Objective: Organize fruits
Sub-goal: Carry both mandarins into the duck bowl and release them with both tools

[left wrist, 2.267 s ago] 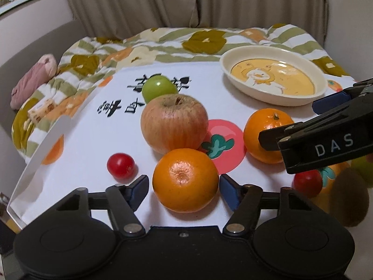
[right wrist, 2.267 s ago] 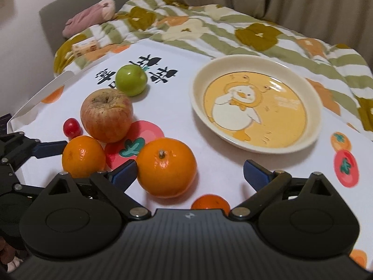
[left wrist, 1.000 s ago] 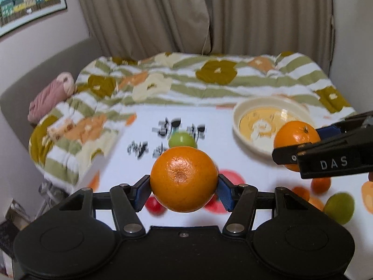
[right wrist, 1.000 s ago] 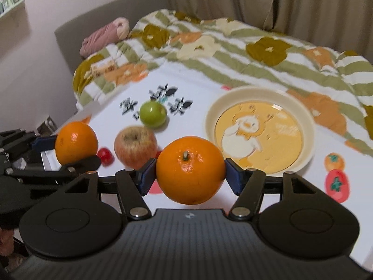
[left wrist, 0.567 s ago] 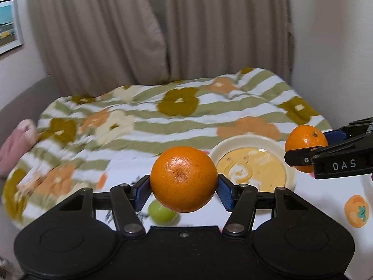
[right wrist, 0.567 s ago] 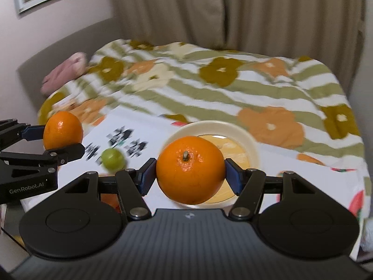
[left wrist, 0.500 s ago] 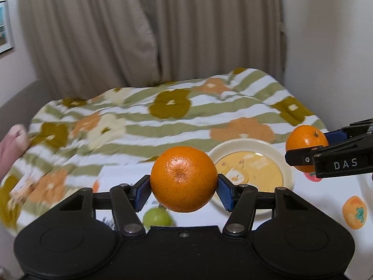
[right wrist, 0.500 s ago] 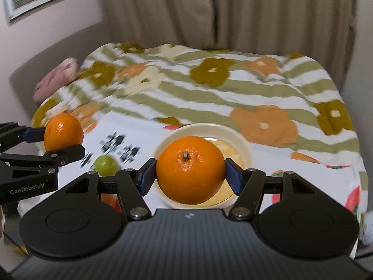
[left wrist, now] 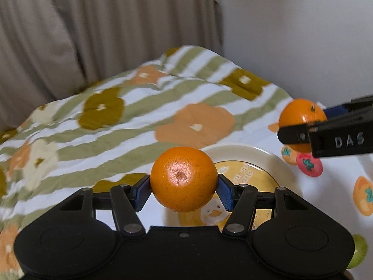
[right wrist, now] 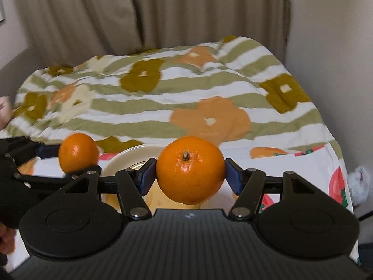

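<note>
left wrist view: an orange (left wrist: pixel 183 178) is clamped in the left hand-held gripper (left wrist: pixel 183 191), now carried from the bench to above the plate (left wrist: pixel 275 161). a second orange (right wrist: pixel 190 169) is likewise clamped in the right hand-held gripper (right wrist: pixel 190 178); release is judged next.

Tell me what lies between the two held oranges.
Only the cream duck-print plate on the cloth below the gap; the smooth-ended orange and the stemmed orange hang apart in air, as the left wrist view shows.
</note>
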The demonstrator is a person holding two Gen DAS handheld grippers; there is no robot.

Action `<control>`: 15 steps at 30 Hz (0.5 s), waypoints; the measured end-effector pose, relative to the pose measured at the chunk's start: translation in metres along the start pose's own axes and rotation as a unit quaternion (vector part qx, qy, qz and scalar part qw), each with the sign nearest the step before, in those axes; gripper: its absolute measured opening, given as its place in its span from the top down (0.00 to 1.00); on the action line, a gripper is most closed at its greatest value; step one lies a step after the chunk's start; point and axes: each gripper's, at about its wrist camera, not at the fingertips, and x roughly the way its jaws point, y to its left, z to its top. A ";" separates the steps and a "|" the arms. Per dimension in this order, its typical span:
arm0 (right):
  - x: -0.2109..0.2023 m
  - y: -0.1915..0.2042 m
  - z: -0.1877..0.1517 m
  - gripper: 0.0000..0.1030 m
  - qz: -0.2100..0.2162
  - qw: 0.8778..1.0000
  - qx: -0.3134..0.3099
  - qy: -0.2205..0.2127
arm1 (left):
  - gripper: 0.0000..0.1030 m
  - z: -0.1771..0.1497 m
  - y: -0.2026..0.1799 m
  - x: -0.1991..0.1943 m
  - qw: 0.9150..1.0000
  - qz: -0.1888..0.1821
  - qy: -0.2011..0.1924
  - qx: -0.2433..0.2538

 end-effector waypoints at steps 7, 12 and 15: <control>0.034 -0.008 -0.009 0.25 -0.027 0.999 0.028 0.020 | 0.38 0.003 -0.011 0.058 0.998 -0.018 0.030 0.053; 0.043 -0.010 -0.016 0.25 -0.033 0.998 0.036 0.030 | 0.38 0.002 -0.016 0.079 0.996 -0.028 0.048 0.068; 0.043 -0.010 -0.017 0.25 -0.032 0.998 0.036 0.033 | 0.38 0.002 -0.018 0.085 0.996 -0.031 0.055 0.070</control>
